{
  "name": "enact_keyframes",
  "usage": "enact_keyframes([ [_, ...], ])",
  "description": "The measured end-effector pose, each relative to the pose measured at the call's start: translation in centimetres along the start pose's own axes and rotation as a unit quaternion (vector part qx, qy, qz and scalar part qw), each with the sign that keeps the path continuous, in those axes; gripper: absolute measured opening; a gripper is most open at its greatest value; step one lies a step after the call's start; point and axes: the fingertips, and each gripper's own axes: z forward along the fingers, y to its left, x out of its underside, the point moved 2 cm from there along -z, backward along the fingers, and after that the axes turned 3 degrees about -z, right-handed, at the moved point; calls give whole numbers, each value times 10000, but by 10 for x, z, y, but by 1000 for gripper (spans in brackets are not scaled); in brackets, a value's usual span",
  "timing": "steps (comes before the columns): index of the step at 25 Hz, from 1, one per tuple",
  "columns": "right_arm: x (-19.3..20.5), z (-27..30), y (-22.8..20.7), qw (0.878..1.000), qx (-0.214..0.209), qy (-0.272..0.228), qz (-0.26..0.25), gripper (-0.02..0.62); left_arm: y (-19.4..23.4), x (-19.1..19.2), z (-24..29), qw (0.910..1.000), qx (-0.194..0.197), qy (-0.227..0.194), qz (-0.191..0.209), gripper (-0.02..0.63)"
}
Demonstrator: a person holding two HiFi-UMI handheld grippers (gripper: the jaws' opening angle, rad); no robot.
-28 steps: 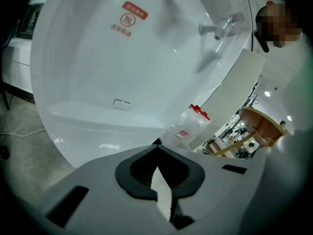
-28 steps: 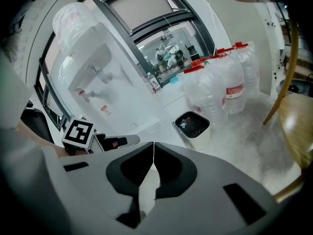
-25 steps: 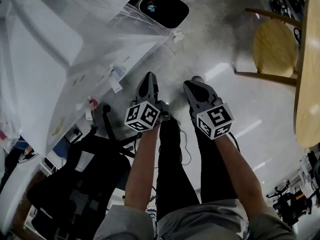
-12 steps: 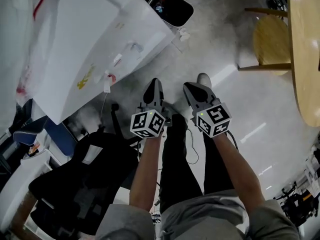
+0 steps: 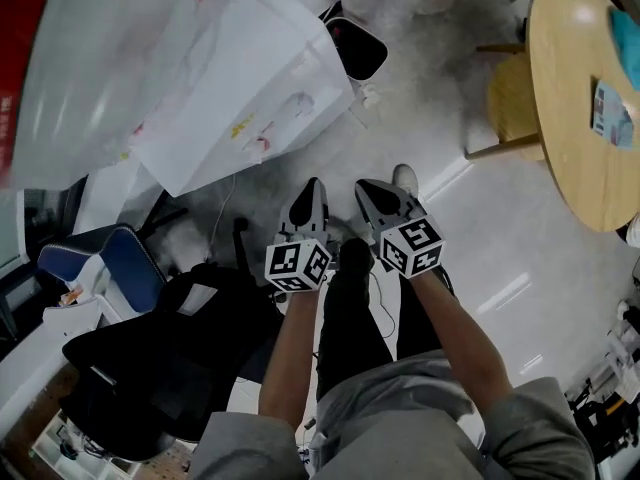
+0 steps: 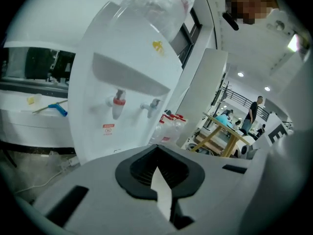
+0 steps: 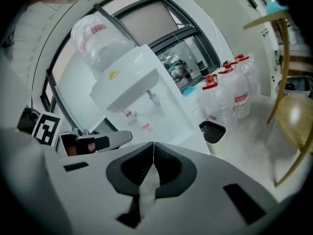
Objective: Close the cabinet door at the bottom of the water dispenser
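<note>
The white water dispenser [image 5: 250, 98] stands ahead and to the left of both grippers, with a clear bottle on top. In the left gripper view the dispenser [image 6: 122, 62] shows its red tap [image 6: 117, 103] and grey tap [image 6: 152, 104]; its lower part is hidden behind the gripper body. In the right gripper view the dispenser [image 7: 139, 94] stands farther off, and I cannot tell how its bottom cabinet door stands. My left gripper [image 5: 311, 190] and right gripper [image 5: 366, 190] hang side by side over the floor, short of the dispenser. Both are shut and empty, as the left gripper [image 6: 157, 148] and right gripper [image 7: 153, 146] show.
A black-lined bin [image 5: 355, 43] stands right of the dispenser, with several water bottles [image 7: 230, 92] behind it. A round wooden table [image 5: 580, 98] and stool [image 5: 510, 103] are at the right. A black office chair [image 5: 160, 368] and blue chair [image 5: 110, 268] crowd the left.
The head view has swung, so the dispenser now shows more fully and the table has come in at the right. Both grippers stay shut and have drawn a little closer together.
</note>
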Motion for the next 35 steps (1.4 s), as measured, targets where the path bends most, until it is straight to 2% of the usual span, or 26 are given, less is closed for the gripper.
enact_keyframes([
  [3,-21,-10,22,9999,-82,-91,-48,11,-12,-26,-20,9999,14,-42,136,6],
  [12,-99,-45,79,9986,-297,-389,-206,11,-58,-98,-71,9993,100,-336,149,6],
  [18,-153,-73,114,9966,-436,-657,-222,9,-96,-152,-96,9968,291,-556,497,6],
  [28,-236,-118,161,9900,-682,-1187,-350,9,-161,-243,-130,9870,679,-1081,977,6],
  [35,-291,-140,177,9793,-659,-1806,-625,9,-191,-294,-150,9775,659,-1447,1384,6],
])
